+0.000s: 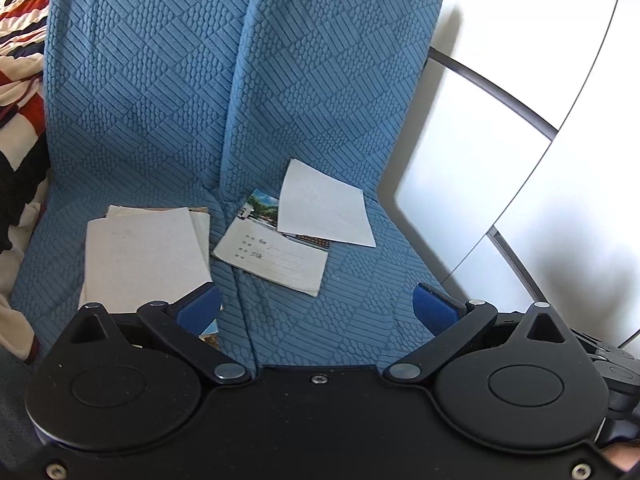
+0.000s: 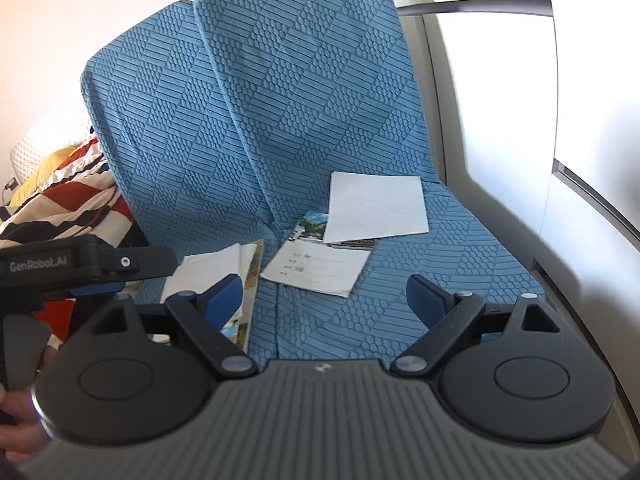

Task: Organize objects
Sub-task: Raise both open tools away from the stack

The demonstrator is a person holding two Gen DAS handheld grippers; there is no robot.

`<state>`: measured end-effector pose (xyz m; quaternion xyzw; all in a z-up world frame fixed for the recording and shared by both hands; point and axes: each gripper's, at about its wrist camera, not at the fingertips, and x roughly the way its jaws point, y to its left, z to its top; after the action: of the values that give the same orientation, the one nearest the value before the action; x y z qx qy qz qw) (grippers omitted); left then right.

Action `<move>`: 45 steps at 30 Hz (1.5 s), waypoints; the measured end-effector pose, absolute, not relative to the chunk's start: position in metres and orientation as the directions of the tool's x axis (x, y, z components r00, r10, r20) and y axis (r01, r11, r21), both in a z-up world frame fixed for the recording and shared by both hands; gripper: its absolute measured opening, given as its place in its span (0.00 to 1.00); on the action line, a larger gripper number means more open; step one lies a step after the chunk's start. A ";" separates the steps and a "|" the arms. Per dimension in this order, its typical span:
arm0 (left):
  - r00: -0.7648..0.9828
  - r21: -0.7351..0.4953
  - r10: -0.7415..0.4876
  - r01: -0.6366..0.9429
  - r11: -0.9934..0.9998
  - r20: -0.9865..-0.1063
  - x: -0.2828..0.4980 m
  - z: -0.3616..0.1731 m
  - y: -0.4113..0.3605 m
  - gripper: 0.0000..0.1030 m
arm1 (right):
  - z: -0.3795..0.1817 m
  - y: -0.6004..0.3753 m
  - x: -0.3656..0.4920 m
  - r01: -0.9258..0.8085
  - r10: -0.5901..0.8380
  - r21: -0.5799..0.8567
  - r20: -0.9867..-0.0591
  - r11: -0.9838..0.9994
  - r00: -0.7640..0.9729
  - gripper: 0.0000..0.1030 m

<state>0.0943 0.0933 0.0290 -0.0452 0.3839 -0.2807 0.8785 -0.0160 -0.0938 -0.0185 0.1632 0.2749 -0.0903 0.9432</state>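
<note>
On the blue quilted sofa seat [image 1: 352, 320] lie paper items. A stack of white booklets [image 1: 144, 256] rests on the left cushion; in the right wrist view the same stack [image 2: 212, 268] sits beside the seam. A lined notebook with a photo cover [image 1: 272, 256] [image 2: 316, 268] lies across the seam. A plain white sheet [image 1: 326, 210] [image 2: 376, 206] overlaps its far corner. My left gripper [image 1: 318, 308] is open above the seat's front, its left pad over the stack's near edge. My right gripper [image 2: 324, 296] is open, nothing between its blue pads.
Two blue back cushions [image 2: 248, 100] stand behind the seat. A red, white and black striped blanket [image 1: 20, 100] [image 2: 68, 208] lies to the left. White cabinet panels [image 1: 520, 120] rise on the right. The left tool's black body [image 2: 72, 264] crosses the right wrist view's left edge.
</note>
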 end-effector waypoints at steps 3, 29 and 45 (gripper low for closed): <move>0.546 -0.287 -0.530 0.469 0.835 -0.649 0.092 0.028 0.084 0.99 | -0.021 -0.101 -0.018 0.279 -0.093 0.264 -0.550 0.923 0.830 0.88; 0.598 -0.282 -0.491 0.413 0.866 -0.633 0.134 -0.014 0.047 0.99 | -0.101 -0.149 0.028 0.398 -0.196 0.304 -0.527 0.866 0.827 0.88; 0.547 -0.306 -0.480 0.382 0.872 -0.685 0.213 -0.086 0.001 0.99 | -0.129 -0.191 0.093 0.449 -0.235 0.350 -0.510 0.822 0.828 0.88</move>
<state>0.2128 0.0009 -0.0859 -0.0604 0.4075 -0.2457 0.8774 0.0930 -0.1909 -0.1289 0.2345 0.2284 -0.1843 0.9267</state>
